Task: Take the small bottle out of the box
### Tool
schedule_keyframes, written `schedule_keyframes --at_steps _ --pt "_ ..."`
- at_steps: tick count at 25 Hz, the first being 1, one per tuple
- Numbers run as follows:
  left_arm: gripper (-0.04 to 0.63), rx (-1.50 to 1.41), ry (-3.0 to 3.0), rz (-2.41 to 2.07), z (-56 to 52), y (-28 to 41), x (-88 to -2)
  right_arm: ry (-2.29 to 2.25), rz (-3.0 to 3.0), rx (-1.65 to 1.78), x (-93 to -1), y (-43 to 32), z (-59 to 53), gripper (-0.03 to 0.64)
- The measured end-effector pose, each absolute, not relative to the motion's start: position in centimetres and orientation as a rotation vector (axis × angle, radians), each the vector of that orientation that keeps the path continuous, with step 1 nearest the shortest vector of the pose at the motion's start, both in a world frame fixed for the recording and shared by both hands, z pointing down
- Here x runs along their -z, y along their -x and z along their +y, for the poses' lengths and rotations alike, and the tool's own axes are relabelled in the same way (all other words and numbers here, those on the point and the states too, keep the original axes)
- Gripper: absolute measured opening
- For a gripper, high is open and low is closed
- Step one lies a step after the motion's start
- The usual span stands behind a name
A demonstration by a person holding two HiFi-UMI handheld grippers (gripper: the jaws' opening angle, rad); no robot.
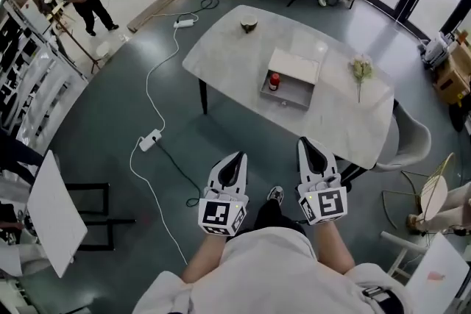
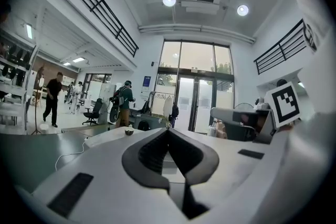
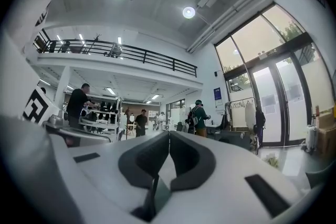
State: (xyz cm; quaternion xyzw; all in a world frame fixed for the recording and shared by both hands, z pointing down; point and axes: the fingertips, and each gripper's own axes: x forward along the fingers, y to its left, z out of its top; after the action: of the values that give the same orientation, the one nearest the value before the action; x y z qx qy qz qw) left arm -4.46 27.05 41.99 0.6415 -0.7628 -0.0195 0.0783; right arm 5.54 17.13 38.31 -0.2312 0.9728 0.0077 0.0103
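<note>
Fingers of the left gripper (image 1: pixel 236 157) closed tip to tip, nothing held. Right gripper (image 1: pixel 310 143): fingers likewise closed, empty. Both are held above the floor, short of the counter (image 1: pixel 221 55). The small bottle (image 1: pixel 274 81), red-capped, stands upright in the open grey box (image 1: pixel 293 95) on the counter, well apart from both grippers.

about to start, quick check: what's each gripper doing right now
Left gripper: closed, empty.
Right gripper: closed, empty.
</note>
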Motion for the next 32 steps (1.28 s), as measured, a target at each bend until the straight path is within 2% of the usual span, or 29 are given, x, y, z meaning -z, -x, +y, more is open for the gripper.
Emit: schedule_keyframes --at_steps 12,32 --pt "0.023 0.026 -1.895 -2.296 13.8 6.3 -42.4 0.613 3.068 0.019 -38.9 -3.2 4.3 0.026" --pt "0.023 -0.154 -1.908 -2.100 1.7 10.8 -50.6 0.682 3.193 0.193 -47.1 1.6 -4.1 0.026"
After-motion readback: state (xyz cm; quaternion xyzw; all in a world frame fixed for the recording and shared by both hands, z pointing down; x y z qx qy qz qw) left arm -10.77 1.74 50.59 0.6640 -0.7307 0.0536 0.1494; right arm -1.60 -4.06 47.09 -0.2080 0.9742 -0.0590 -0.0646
